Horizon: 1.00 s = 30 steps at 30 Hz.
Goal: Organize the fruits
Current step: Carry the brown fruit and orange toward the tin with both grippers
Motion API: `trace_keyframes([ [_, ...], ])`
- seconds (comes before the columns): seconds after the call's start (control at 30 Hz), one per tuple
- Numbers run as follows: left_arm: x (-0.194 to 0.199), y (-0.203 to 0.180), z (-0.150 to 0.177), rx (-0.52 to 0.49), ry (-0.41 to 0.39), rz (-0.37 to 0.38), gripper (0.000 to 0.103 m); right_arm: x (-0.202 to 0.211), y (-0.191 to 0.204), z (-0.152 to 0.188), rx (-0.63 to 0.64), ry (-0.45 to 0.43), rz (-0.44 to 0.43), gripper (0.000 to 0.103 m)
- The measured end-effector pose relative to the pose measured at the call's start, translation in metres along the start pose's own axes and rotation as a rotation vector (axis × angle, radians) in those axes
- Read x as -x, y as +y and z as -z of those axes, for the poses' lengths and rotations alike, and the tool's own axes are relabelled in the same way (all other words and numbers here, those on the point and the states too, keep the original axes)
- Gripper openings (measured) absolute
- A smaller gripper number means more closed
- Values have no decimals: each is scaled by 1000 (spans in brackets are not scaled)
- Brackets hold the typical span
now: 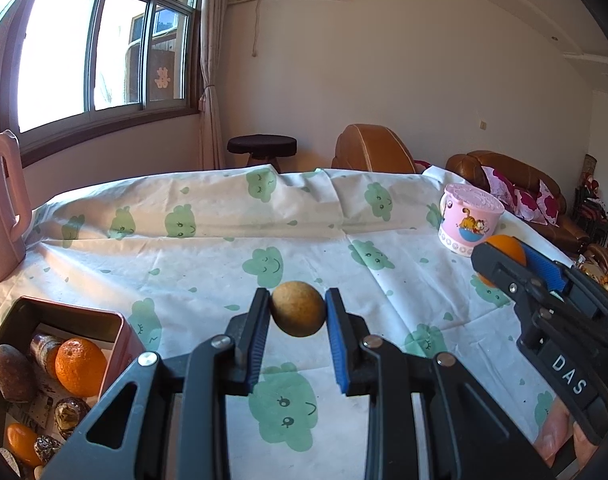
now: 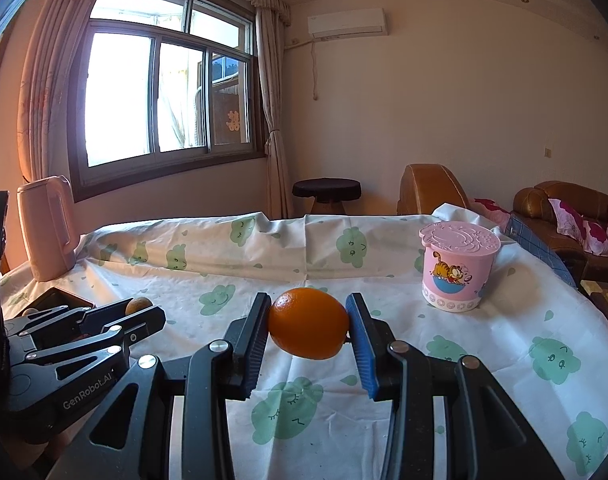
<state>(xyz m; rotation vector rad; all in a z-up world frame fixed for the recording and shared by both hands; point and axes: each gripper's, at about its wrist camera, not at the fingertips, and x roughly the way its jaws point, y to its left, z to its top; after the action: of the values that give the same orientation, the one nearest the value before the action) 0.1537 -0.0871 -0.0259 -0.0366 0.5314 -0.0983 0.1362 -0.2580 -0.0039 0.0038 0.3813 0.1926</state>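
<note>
My left gripper [image 1: 297, 312] is shut on a small round brown fruit [image 1: 297, 308] and holds it above the tablecloth. My right gripper [image 2: 308, 322] is shut on an orange [image 2: 308, 323], also held off the table. In the left wrist view the right gripper [image 1: 516, 262] shows at the right with the orange [image 1: 504, 246] between its fingers. In the right wrist view the left gripper [image 2: 137, 310] shows at the left with the brown fruit [image 2: 139, 305]. A pink box [image 1: 115, 324] at lower left holds an orange [image 1: 81, 367], a brown fruit [image 1: 11, 372] and several other items.
A pink lidded cartoon tub [image 2: 458, 266] stands at the back right of the table. A pink kettle [image 2: 47, 228] stands at the back left. A white cloth with green clouds [image 1: 207, 260] covers the table. A stool [image 1: 262, 147] and leather sofas [image 1: 516, 180] lie beyond.
</note>
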Motion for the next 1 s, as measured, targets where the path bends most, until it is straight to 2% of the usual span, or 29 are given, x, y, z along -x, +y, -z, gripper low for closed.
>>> trace_keyframes([
  [0.5,22,-4,2,-30,-101,-59,30,15,6,2,25,-63,-1,41],
  [1.0,37,4,11,-30,-88,-54,30,21,13,3,45,-76,-10,41],
])
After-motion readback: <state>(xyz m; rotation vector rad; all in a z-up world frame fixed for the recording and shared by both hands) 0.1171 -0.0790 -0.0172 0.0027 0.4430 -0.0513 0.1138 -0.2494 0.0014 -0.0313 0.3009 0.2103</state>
